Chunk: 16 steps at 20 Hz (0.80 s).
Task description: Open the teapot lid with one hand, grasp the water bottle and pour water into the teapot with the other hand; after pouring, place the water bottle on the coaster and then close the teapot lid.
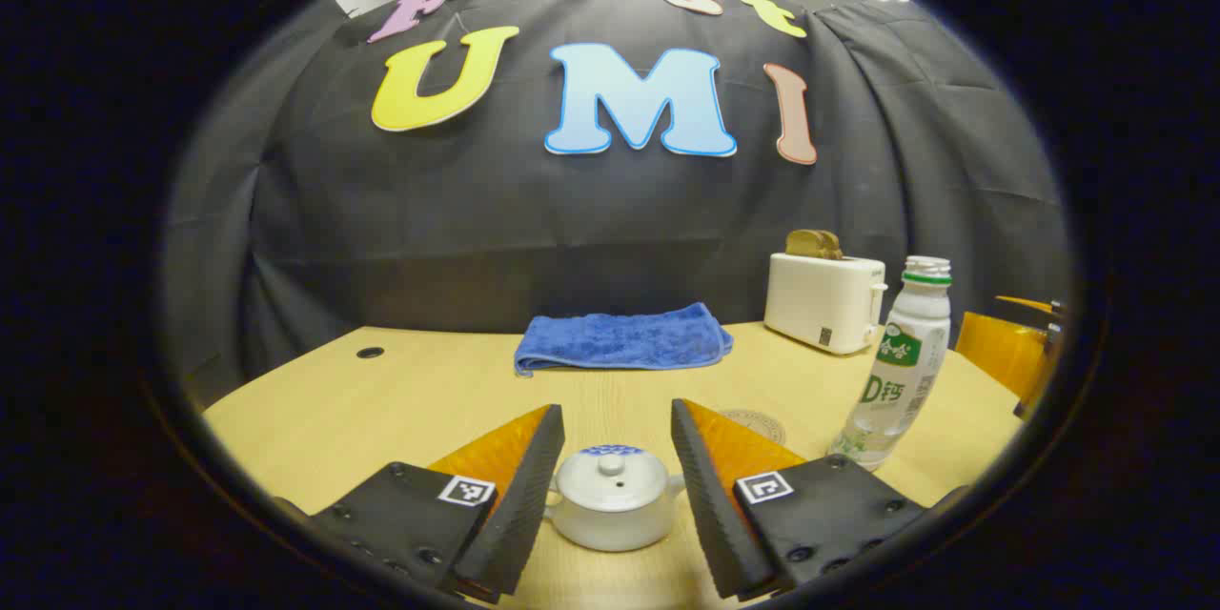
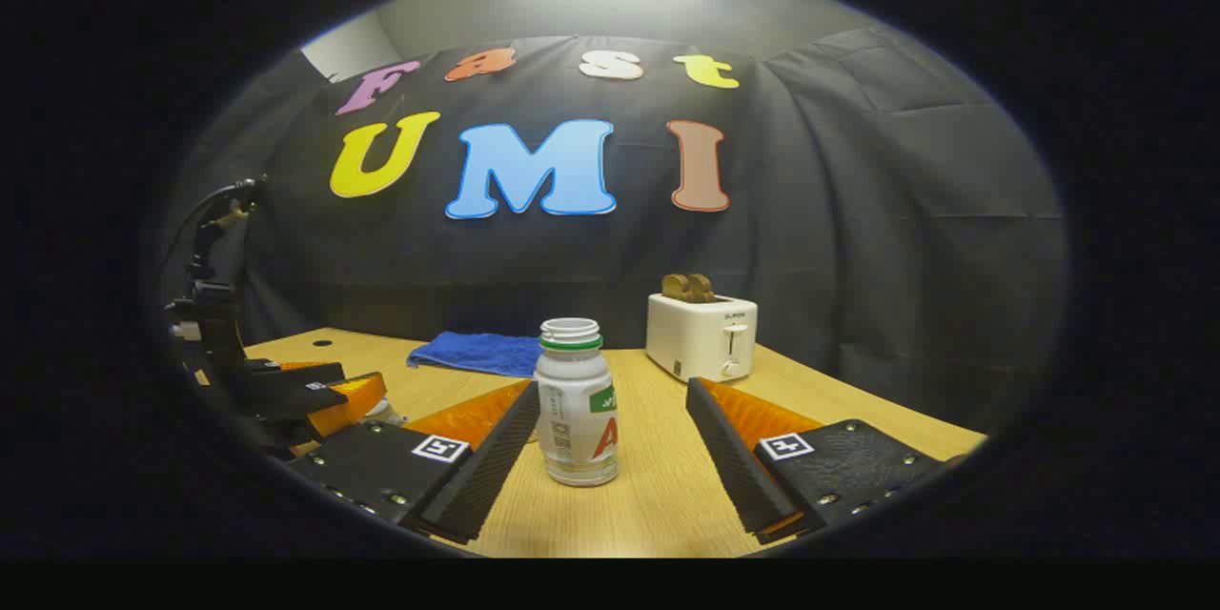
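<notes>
With both grippers spread wide, the left gripper (image 1: 615, 457) straddling the teapot (image 1: 613, 498) (lid (image 1: 611, 474) still on) and the right gripper (image 2: 610, 443) flanking the bottle (image 2: 575, 403), I'd pinch the knob squarely first, the coaster (image 1: 758, 423) seemingly just behind.
</notes>
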{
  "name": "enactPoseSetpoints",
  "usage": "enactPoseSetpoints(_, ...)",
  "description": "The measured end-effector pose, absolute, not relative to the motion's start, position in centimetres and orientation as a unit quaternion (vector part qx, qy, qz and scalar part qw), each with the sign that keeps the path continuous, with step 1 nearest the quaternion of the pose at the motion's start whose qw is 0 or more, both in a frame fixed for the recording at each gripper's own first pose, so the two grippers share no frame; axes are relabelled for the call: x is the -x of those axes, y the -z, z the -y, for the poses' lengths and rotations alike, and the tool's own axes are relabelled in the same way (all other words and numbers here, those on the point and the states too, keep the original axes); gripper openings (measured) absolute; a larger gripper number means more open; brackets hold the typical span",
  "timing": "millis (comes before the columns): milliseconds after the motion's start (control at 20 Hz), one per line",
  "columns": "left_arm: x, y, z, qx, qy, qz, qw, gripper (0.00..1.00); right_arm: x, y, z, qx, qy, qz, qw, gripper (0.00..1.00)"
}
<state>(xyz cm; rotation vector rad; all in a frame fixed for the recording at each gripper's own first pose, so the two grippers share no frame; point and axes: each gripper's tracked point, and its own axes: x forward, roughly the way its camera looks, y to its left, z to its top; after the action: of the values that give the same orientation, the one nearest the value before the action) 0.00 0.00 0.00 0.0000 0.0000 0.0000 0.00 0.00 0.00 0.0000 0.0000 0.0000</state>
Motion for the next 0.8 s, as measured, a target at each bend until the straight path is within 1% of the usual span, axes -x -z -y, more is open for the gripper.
enactPoseSetpoints(100,-0.6,0.5,0.2,0.000,-0.001,-0.006,1.000,0.76,-0.2,0.5,0.4,-0.001,0.002,-0.005,1.000,0.95)
enactPoseSetpoints(250,-1.1,1.4,0.3,-0.002,-0.005,-0.021,1.000,0.65,-0.4,1.0,0.9,-0.004,0.004,-0.011,1.000,0.95)
enactPoseSetpoints(500,-1.2,1.5,-0.7,-0.012,-0.023,-0.021,0.999,0.47,-0.7,1.6,1.2,-0.010,0.003,-0.016,1.000,0.95)
enactPoseSetpoints(550,-1.0,1.2,-0.6,-0.010,-0.022,-0.019,1.000,0.32,-0.7,1.7,1.3,-0.009,0.003,-0.017,1.000,0.95)
enactPoseSetpoints(600,-1.3,1.5,-0.4,-0.011,-0.019,-0.020,1.000,0.31,-0.7,1.7,1.2,-0.009,0.003,-0.018,1.000,0.95)
enactPoseSetpoints(750,-1.4,1.4,-0.4,-0.023,-0.024,-0.021,0.999,0.18,-0.8,1.8,1.2,-0.008,0.000,-0.019,1.000,0.95)
enactPoseSetpoints(800,-1.4,1.3,-0.3,-0.023,-0.024,-0.018,0.999,0.18,-0.8,1.8,1.1,-0.008,-0.001,-0.019,1.000,0.95)
